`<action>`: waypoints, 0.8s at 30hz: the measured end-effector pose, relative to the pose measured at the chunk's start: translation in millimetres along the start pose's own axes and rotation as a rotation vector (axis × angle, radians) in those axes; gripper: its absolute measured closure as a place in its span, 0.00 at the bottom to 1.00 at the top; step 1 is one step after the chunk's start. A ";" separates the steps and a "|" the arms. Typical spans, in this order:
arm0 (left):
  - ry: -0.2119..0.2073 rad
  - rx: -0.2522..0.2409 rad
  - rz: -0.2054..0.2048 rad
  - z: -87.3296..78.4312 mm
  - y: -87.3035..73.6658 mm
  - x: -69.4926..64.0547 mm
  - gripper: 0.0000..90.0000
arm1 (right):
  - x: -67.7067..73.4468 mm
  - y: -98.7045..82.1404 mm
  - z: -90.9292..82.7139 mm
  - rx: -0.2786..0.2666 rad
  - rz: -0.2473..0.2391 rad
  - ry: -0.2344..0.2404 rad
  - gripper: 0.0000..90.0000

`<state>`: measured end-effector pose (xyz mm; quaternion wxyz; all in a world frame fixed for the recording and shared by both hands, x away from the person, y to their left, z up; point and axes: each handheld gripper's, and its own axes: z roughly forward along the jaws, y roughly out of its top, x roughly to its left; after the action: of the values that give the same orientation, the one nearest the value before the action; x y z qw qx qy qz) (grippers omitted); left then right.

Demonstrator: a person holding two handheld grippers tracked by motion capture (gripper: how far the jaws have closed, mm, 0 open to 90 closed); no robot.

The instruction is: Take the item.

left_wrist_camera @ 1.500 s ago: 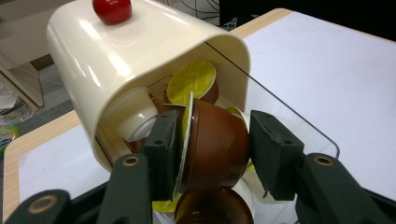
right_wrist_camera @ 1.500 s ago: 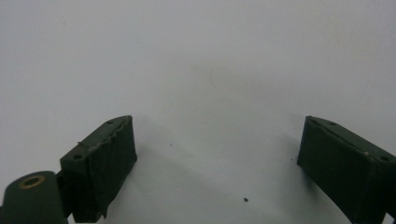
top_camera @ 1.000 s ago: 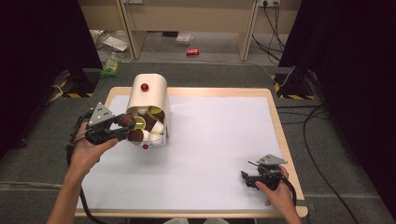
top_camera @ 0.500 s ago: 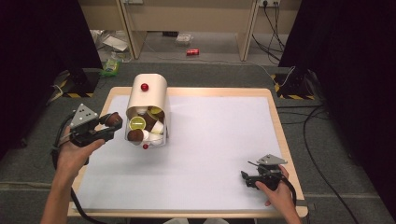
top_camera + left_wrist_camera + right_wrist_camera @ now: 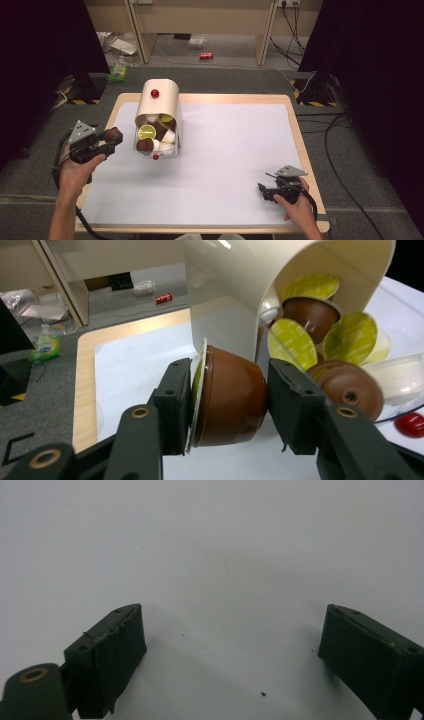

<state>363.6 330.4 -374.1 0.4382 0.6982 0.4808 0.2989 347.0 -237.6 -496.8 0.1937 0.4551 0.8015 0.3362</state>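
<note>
1. No text, label, brand, number or sign can be read anywhere.
2. The capsule lids point(image 5: 350, 337) in the dispenser point(image 5: 159, 102) are too blurred to show print.

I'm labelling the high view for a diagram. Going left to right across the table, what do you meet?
Left gripper shut on a brown coffee capsule → cream capsule holder lying on its side, capsules spilling from its mouth → bare white mat → right gripper, jaws open.
</note>
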 end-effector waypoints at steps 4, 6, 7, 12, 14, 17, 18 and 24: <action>0.007 -0.001 -0.021 4.5 -8.1 1.9 0.59 | 0.0 0.0 0.0 0.000 0.000 0.000 0.13; 0.007 -0.002 -0.024 5.1 -9.3 2.0 0.59 | 0.0 0.0 0.0 0.000 0.000 0.000 0.13; 0.004 -0.002 -0.030 5.7 -10.5 2.0 0.59 | 0.0 0.0 0.0 0.000 0.000 0.000 0.13; 0.007 -0.001 -0.044 7.8 -17.2 3.6 0.59 | 0.0 0.0 0.0 0.000 0.000 0.000 0.13; 0.010 0.000 -0.047 8.4 -19.5 4.0 0.59 | 0.0 0.0 0.0 0.000 -0.001 0.000 0.13; 0.013 0.003 -0.049 9.5 -22.0 4.1 0.59 | 0.1 0.0 0.0 0.000 0.000 0.000 0.13; 0.013 0.005 -0.052 10.4 -23.9 4.2 0.59 | 0.1 0.0 0.0 0.000 -0.001 0.000 0.13; 0.023 0.020 -0.049 14.5 -27.7 4.6 0.59 | 0.1 0.0 0.0 0.000 -0.001 0.000 0.13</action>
<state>366.0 334.2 -405.4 0.4329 0.6870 0.5058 0.2912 346.9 -237.6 -496.9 0.1940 0.4547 0.8017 0.3361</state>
